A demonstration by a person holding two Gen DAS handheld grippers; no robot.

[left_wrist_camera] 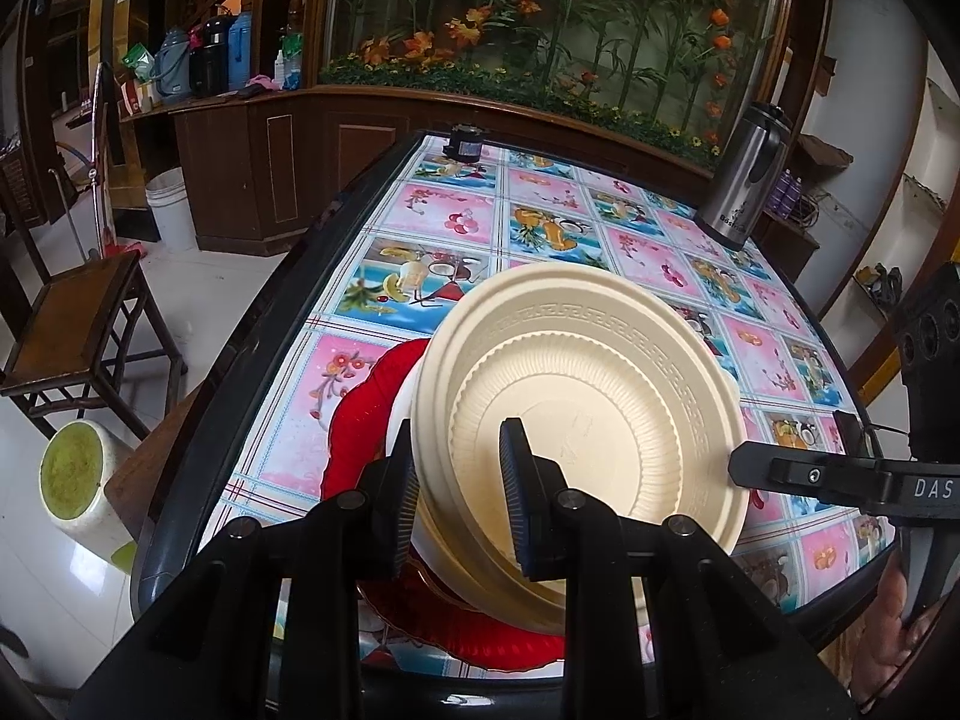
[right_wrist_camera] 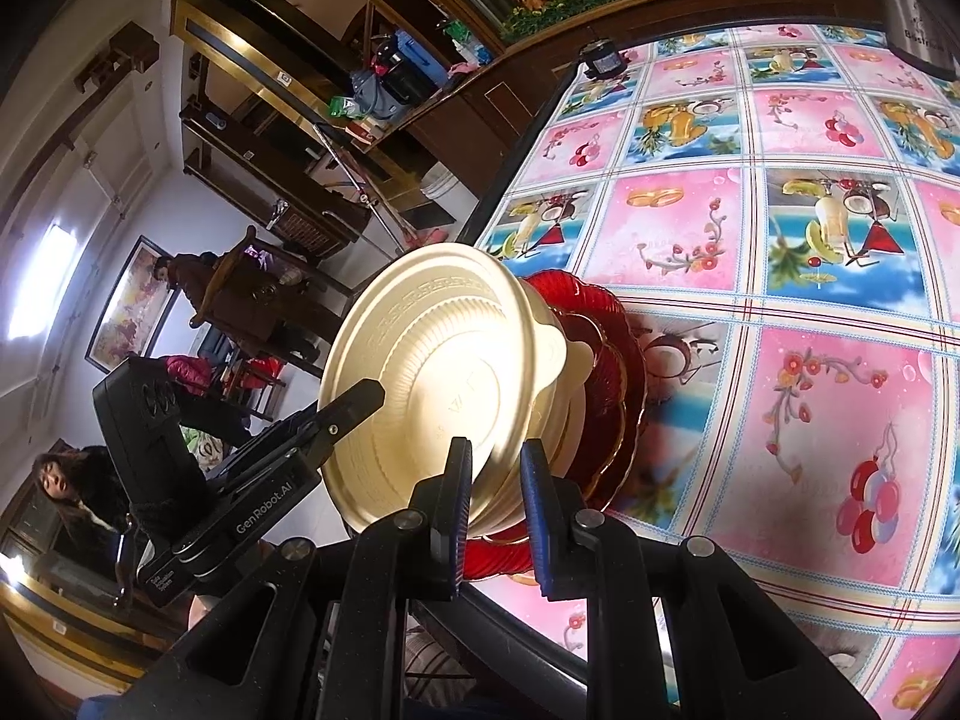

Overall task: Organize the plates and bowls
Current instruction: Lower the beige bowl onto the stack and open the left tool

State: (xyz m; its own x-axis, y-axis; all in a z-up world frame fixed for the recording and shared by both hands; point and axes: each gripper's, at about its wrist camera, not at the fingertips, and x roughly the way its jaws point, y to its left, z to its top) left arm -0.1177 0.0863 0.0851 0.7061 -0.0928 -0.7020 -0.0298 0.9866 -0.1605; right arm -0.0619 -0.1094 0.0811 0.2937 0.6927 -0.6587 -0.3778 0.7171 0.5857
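Observation:
A cream bowl [left_wrist_camera: 576,396] with a ribbed inside and a patterned rim tops a stack near the table's front edge. Under it lie another cream piece and scalloped red plates [left_wrist_camera: 366,408]. My left gripper [left_wrist_camera: 459,504] is shut on the bowl's near rim, one pad inside and one outside. My right gripper [left_wrist_camera: 738,468] comes in from the right and touches the rim. In the right wrist view the right gripper [right_wrist_camera: 498,510] is shut on the edge of the same cream bowl [right_wrist_camera: 438,372], the left gripper [right_wrist_camera: 372,393] clamps the opposite rim, and the red plates [right_wrist_camera: 606,360] show behind it.
The table [left_wrist_camera: 444,216] has a pink and blue fruit-print cloth. A steel thermos [left_wrist_camera: 744,180] stands at the far right and a small black object [left_wrist_camera: 465,141] at the far edge. A wooden chair [left_wrist_camera: 78,324], a white bucket [left_wrist_camera: 171,204] and a green-topped stool [left_wrist_camera: 72,468] stand left. Two people [right_wrist_camera: 78,492] are across the room.

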